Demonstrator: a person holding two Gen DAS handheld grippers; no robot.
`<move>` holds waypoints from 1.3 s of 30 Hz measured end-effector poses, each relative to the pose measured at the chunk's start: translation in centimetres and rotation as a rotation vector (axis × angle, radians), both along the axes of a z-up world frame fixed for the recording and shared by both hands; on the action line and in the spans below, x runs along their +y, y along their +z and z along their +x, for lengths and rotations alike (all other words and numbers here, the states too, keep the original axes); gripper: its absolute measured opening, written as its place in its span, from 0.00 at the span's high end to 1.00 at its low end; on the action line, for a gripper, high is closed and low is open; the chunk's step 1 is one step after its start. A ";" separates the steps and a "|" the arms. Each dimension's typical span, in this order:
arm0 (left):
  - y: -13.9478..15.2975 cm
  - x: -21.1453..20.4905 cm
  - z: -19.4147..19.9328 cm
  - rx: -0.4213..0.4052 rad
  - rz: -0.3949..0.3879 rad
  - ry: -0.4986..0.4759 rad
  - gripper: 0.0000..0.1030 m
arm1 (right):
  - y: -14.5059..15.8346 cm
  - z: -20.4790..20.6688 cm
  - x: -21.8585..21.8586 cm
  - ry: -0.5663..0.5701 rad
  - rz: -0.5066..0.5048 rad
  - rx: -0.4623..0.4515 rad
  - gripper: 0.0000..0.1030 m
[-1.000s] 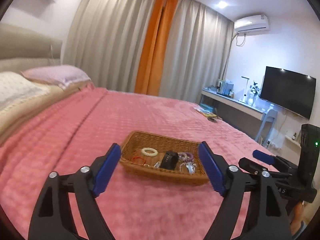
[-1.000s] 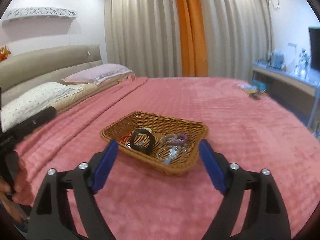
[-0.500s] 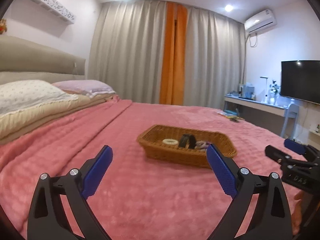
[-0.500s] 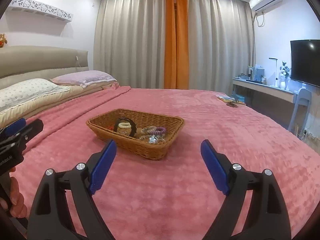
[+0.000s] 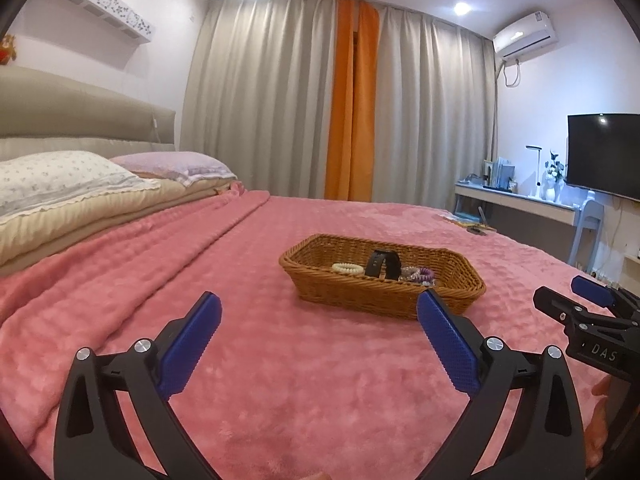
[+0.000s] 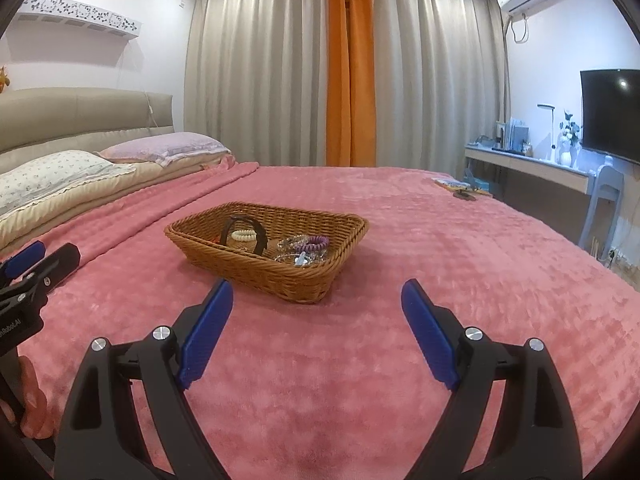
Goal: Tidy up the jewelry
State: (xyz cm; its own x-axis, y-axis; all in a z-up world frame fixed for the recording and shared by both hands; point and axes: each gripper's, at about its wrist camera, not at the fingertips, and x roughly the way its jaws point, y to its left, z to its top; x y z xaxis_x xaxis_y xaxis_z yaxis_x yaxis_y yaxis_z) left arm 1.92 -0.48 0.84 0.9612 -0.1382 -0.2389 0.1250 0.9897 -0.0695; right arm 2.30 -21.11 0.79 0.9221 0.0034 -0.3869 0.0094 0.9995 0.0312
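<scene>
A brown wicker basket (image 5: 360,294) (image 6: 256,270) sits on the pink bedspread. It holds a black watch band (image 5: 383,263) (image 6: 240,222), a cream coiled hair tie (image 5: 347,268) (image 6: 244,235), a purple coiled tie (image 6: 314,245) and silvery pieces (image 6: 298,258). My left gripper (image 5: 318,344) is open and empty, low over the bed, short of the basket. My right gripper (image 6: 316,330) is open and empty, also short of the basket. Each gripper shows at the edge of the other's view, the right one (image 5: 592,308) and the left one (image 6: 28,268).
Pillows (image 6: 60,174) and a beige headboard (image 6: 80,120) are at the left. Small items (image 6: 460,188) lie at the bed's far right edge. A desk (image 6: 528,164), a chair (image 6: 608,196) and a wall TV (image 6: 610,114) stand at the right. Curtains hang behind.
Both grippers have drawn back and dropped lower, away from the basket. The basket now looks smaller and farther off. Both stay open and empty.
</scene>
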 end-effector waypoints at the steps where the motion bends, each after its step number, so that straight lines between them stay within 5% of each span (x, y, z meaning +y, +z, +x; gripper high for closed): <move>1: -0.1 0.0 0.1 0.004 -0.001 -0.004 0.07 | 0.0 0.0 -0.1 0.006 0.005 0.003 0.20; 39: -0.4 -0.1 0.8 0.055 -0.013 -0.039 0.07 | -0.4 0.3 -0.3 0.026 0.041 0.018 0.16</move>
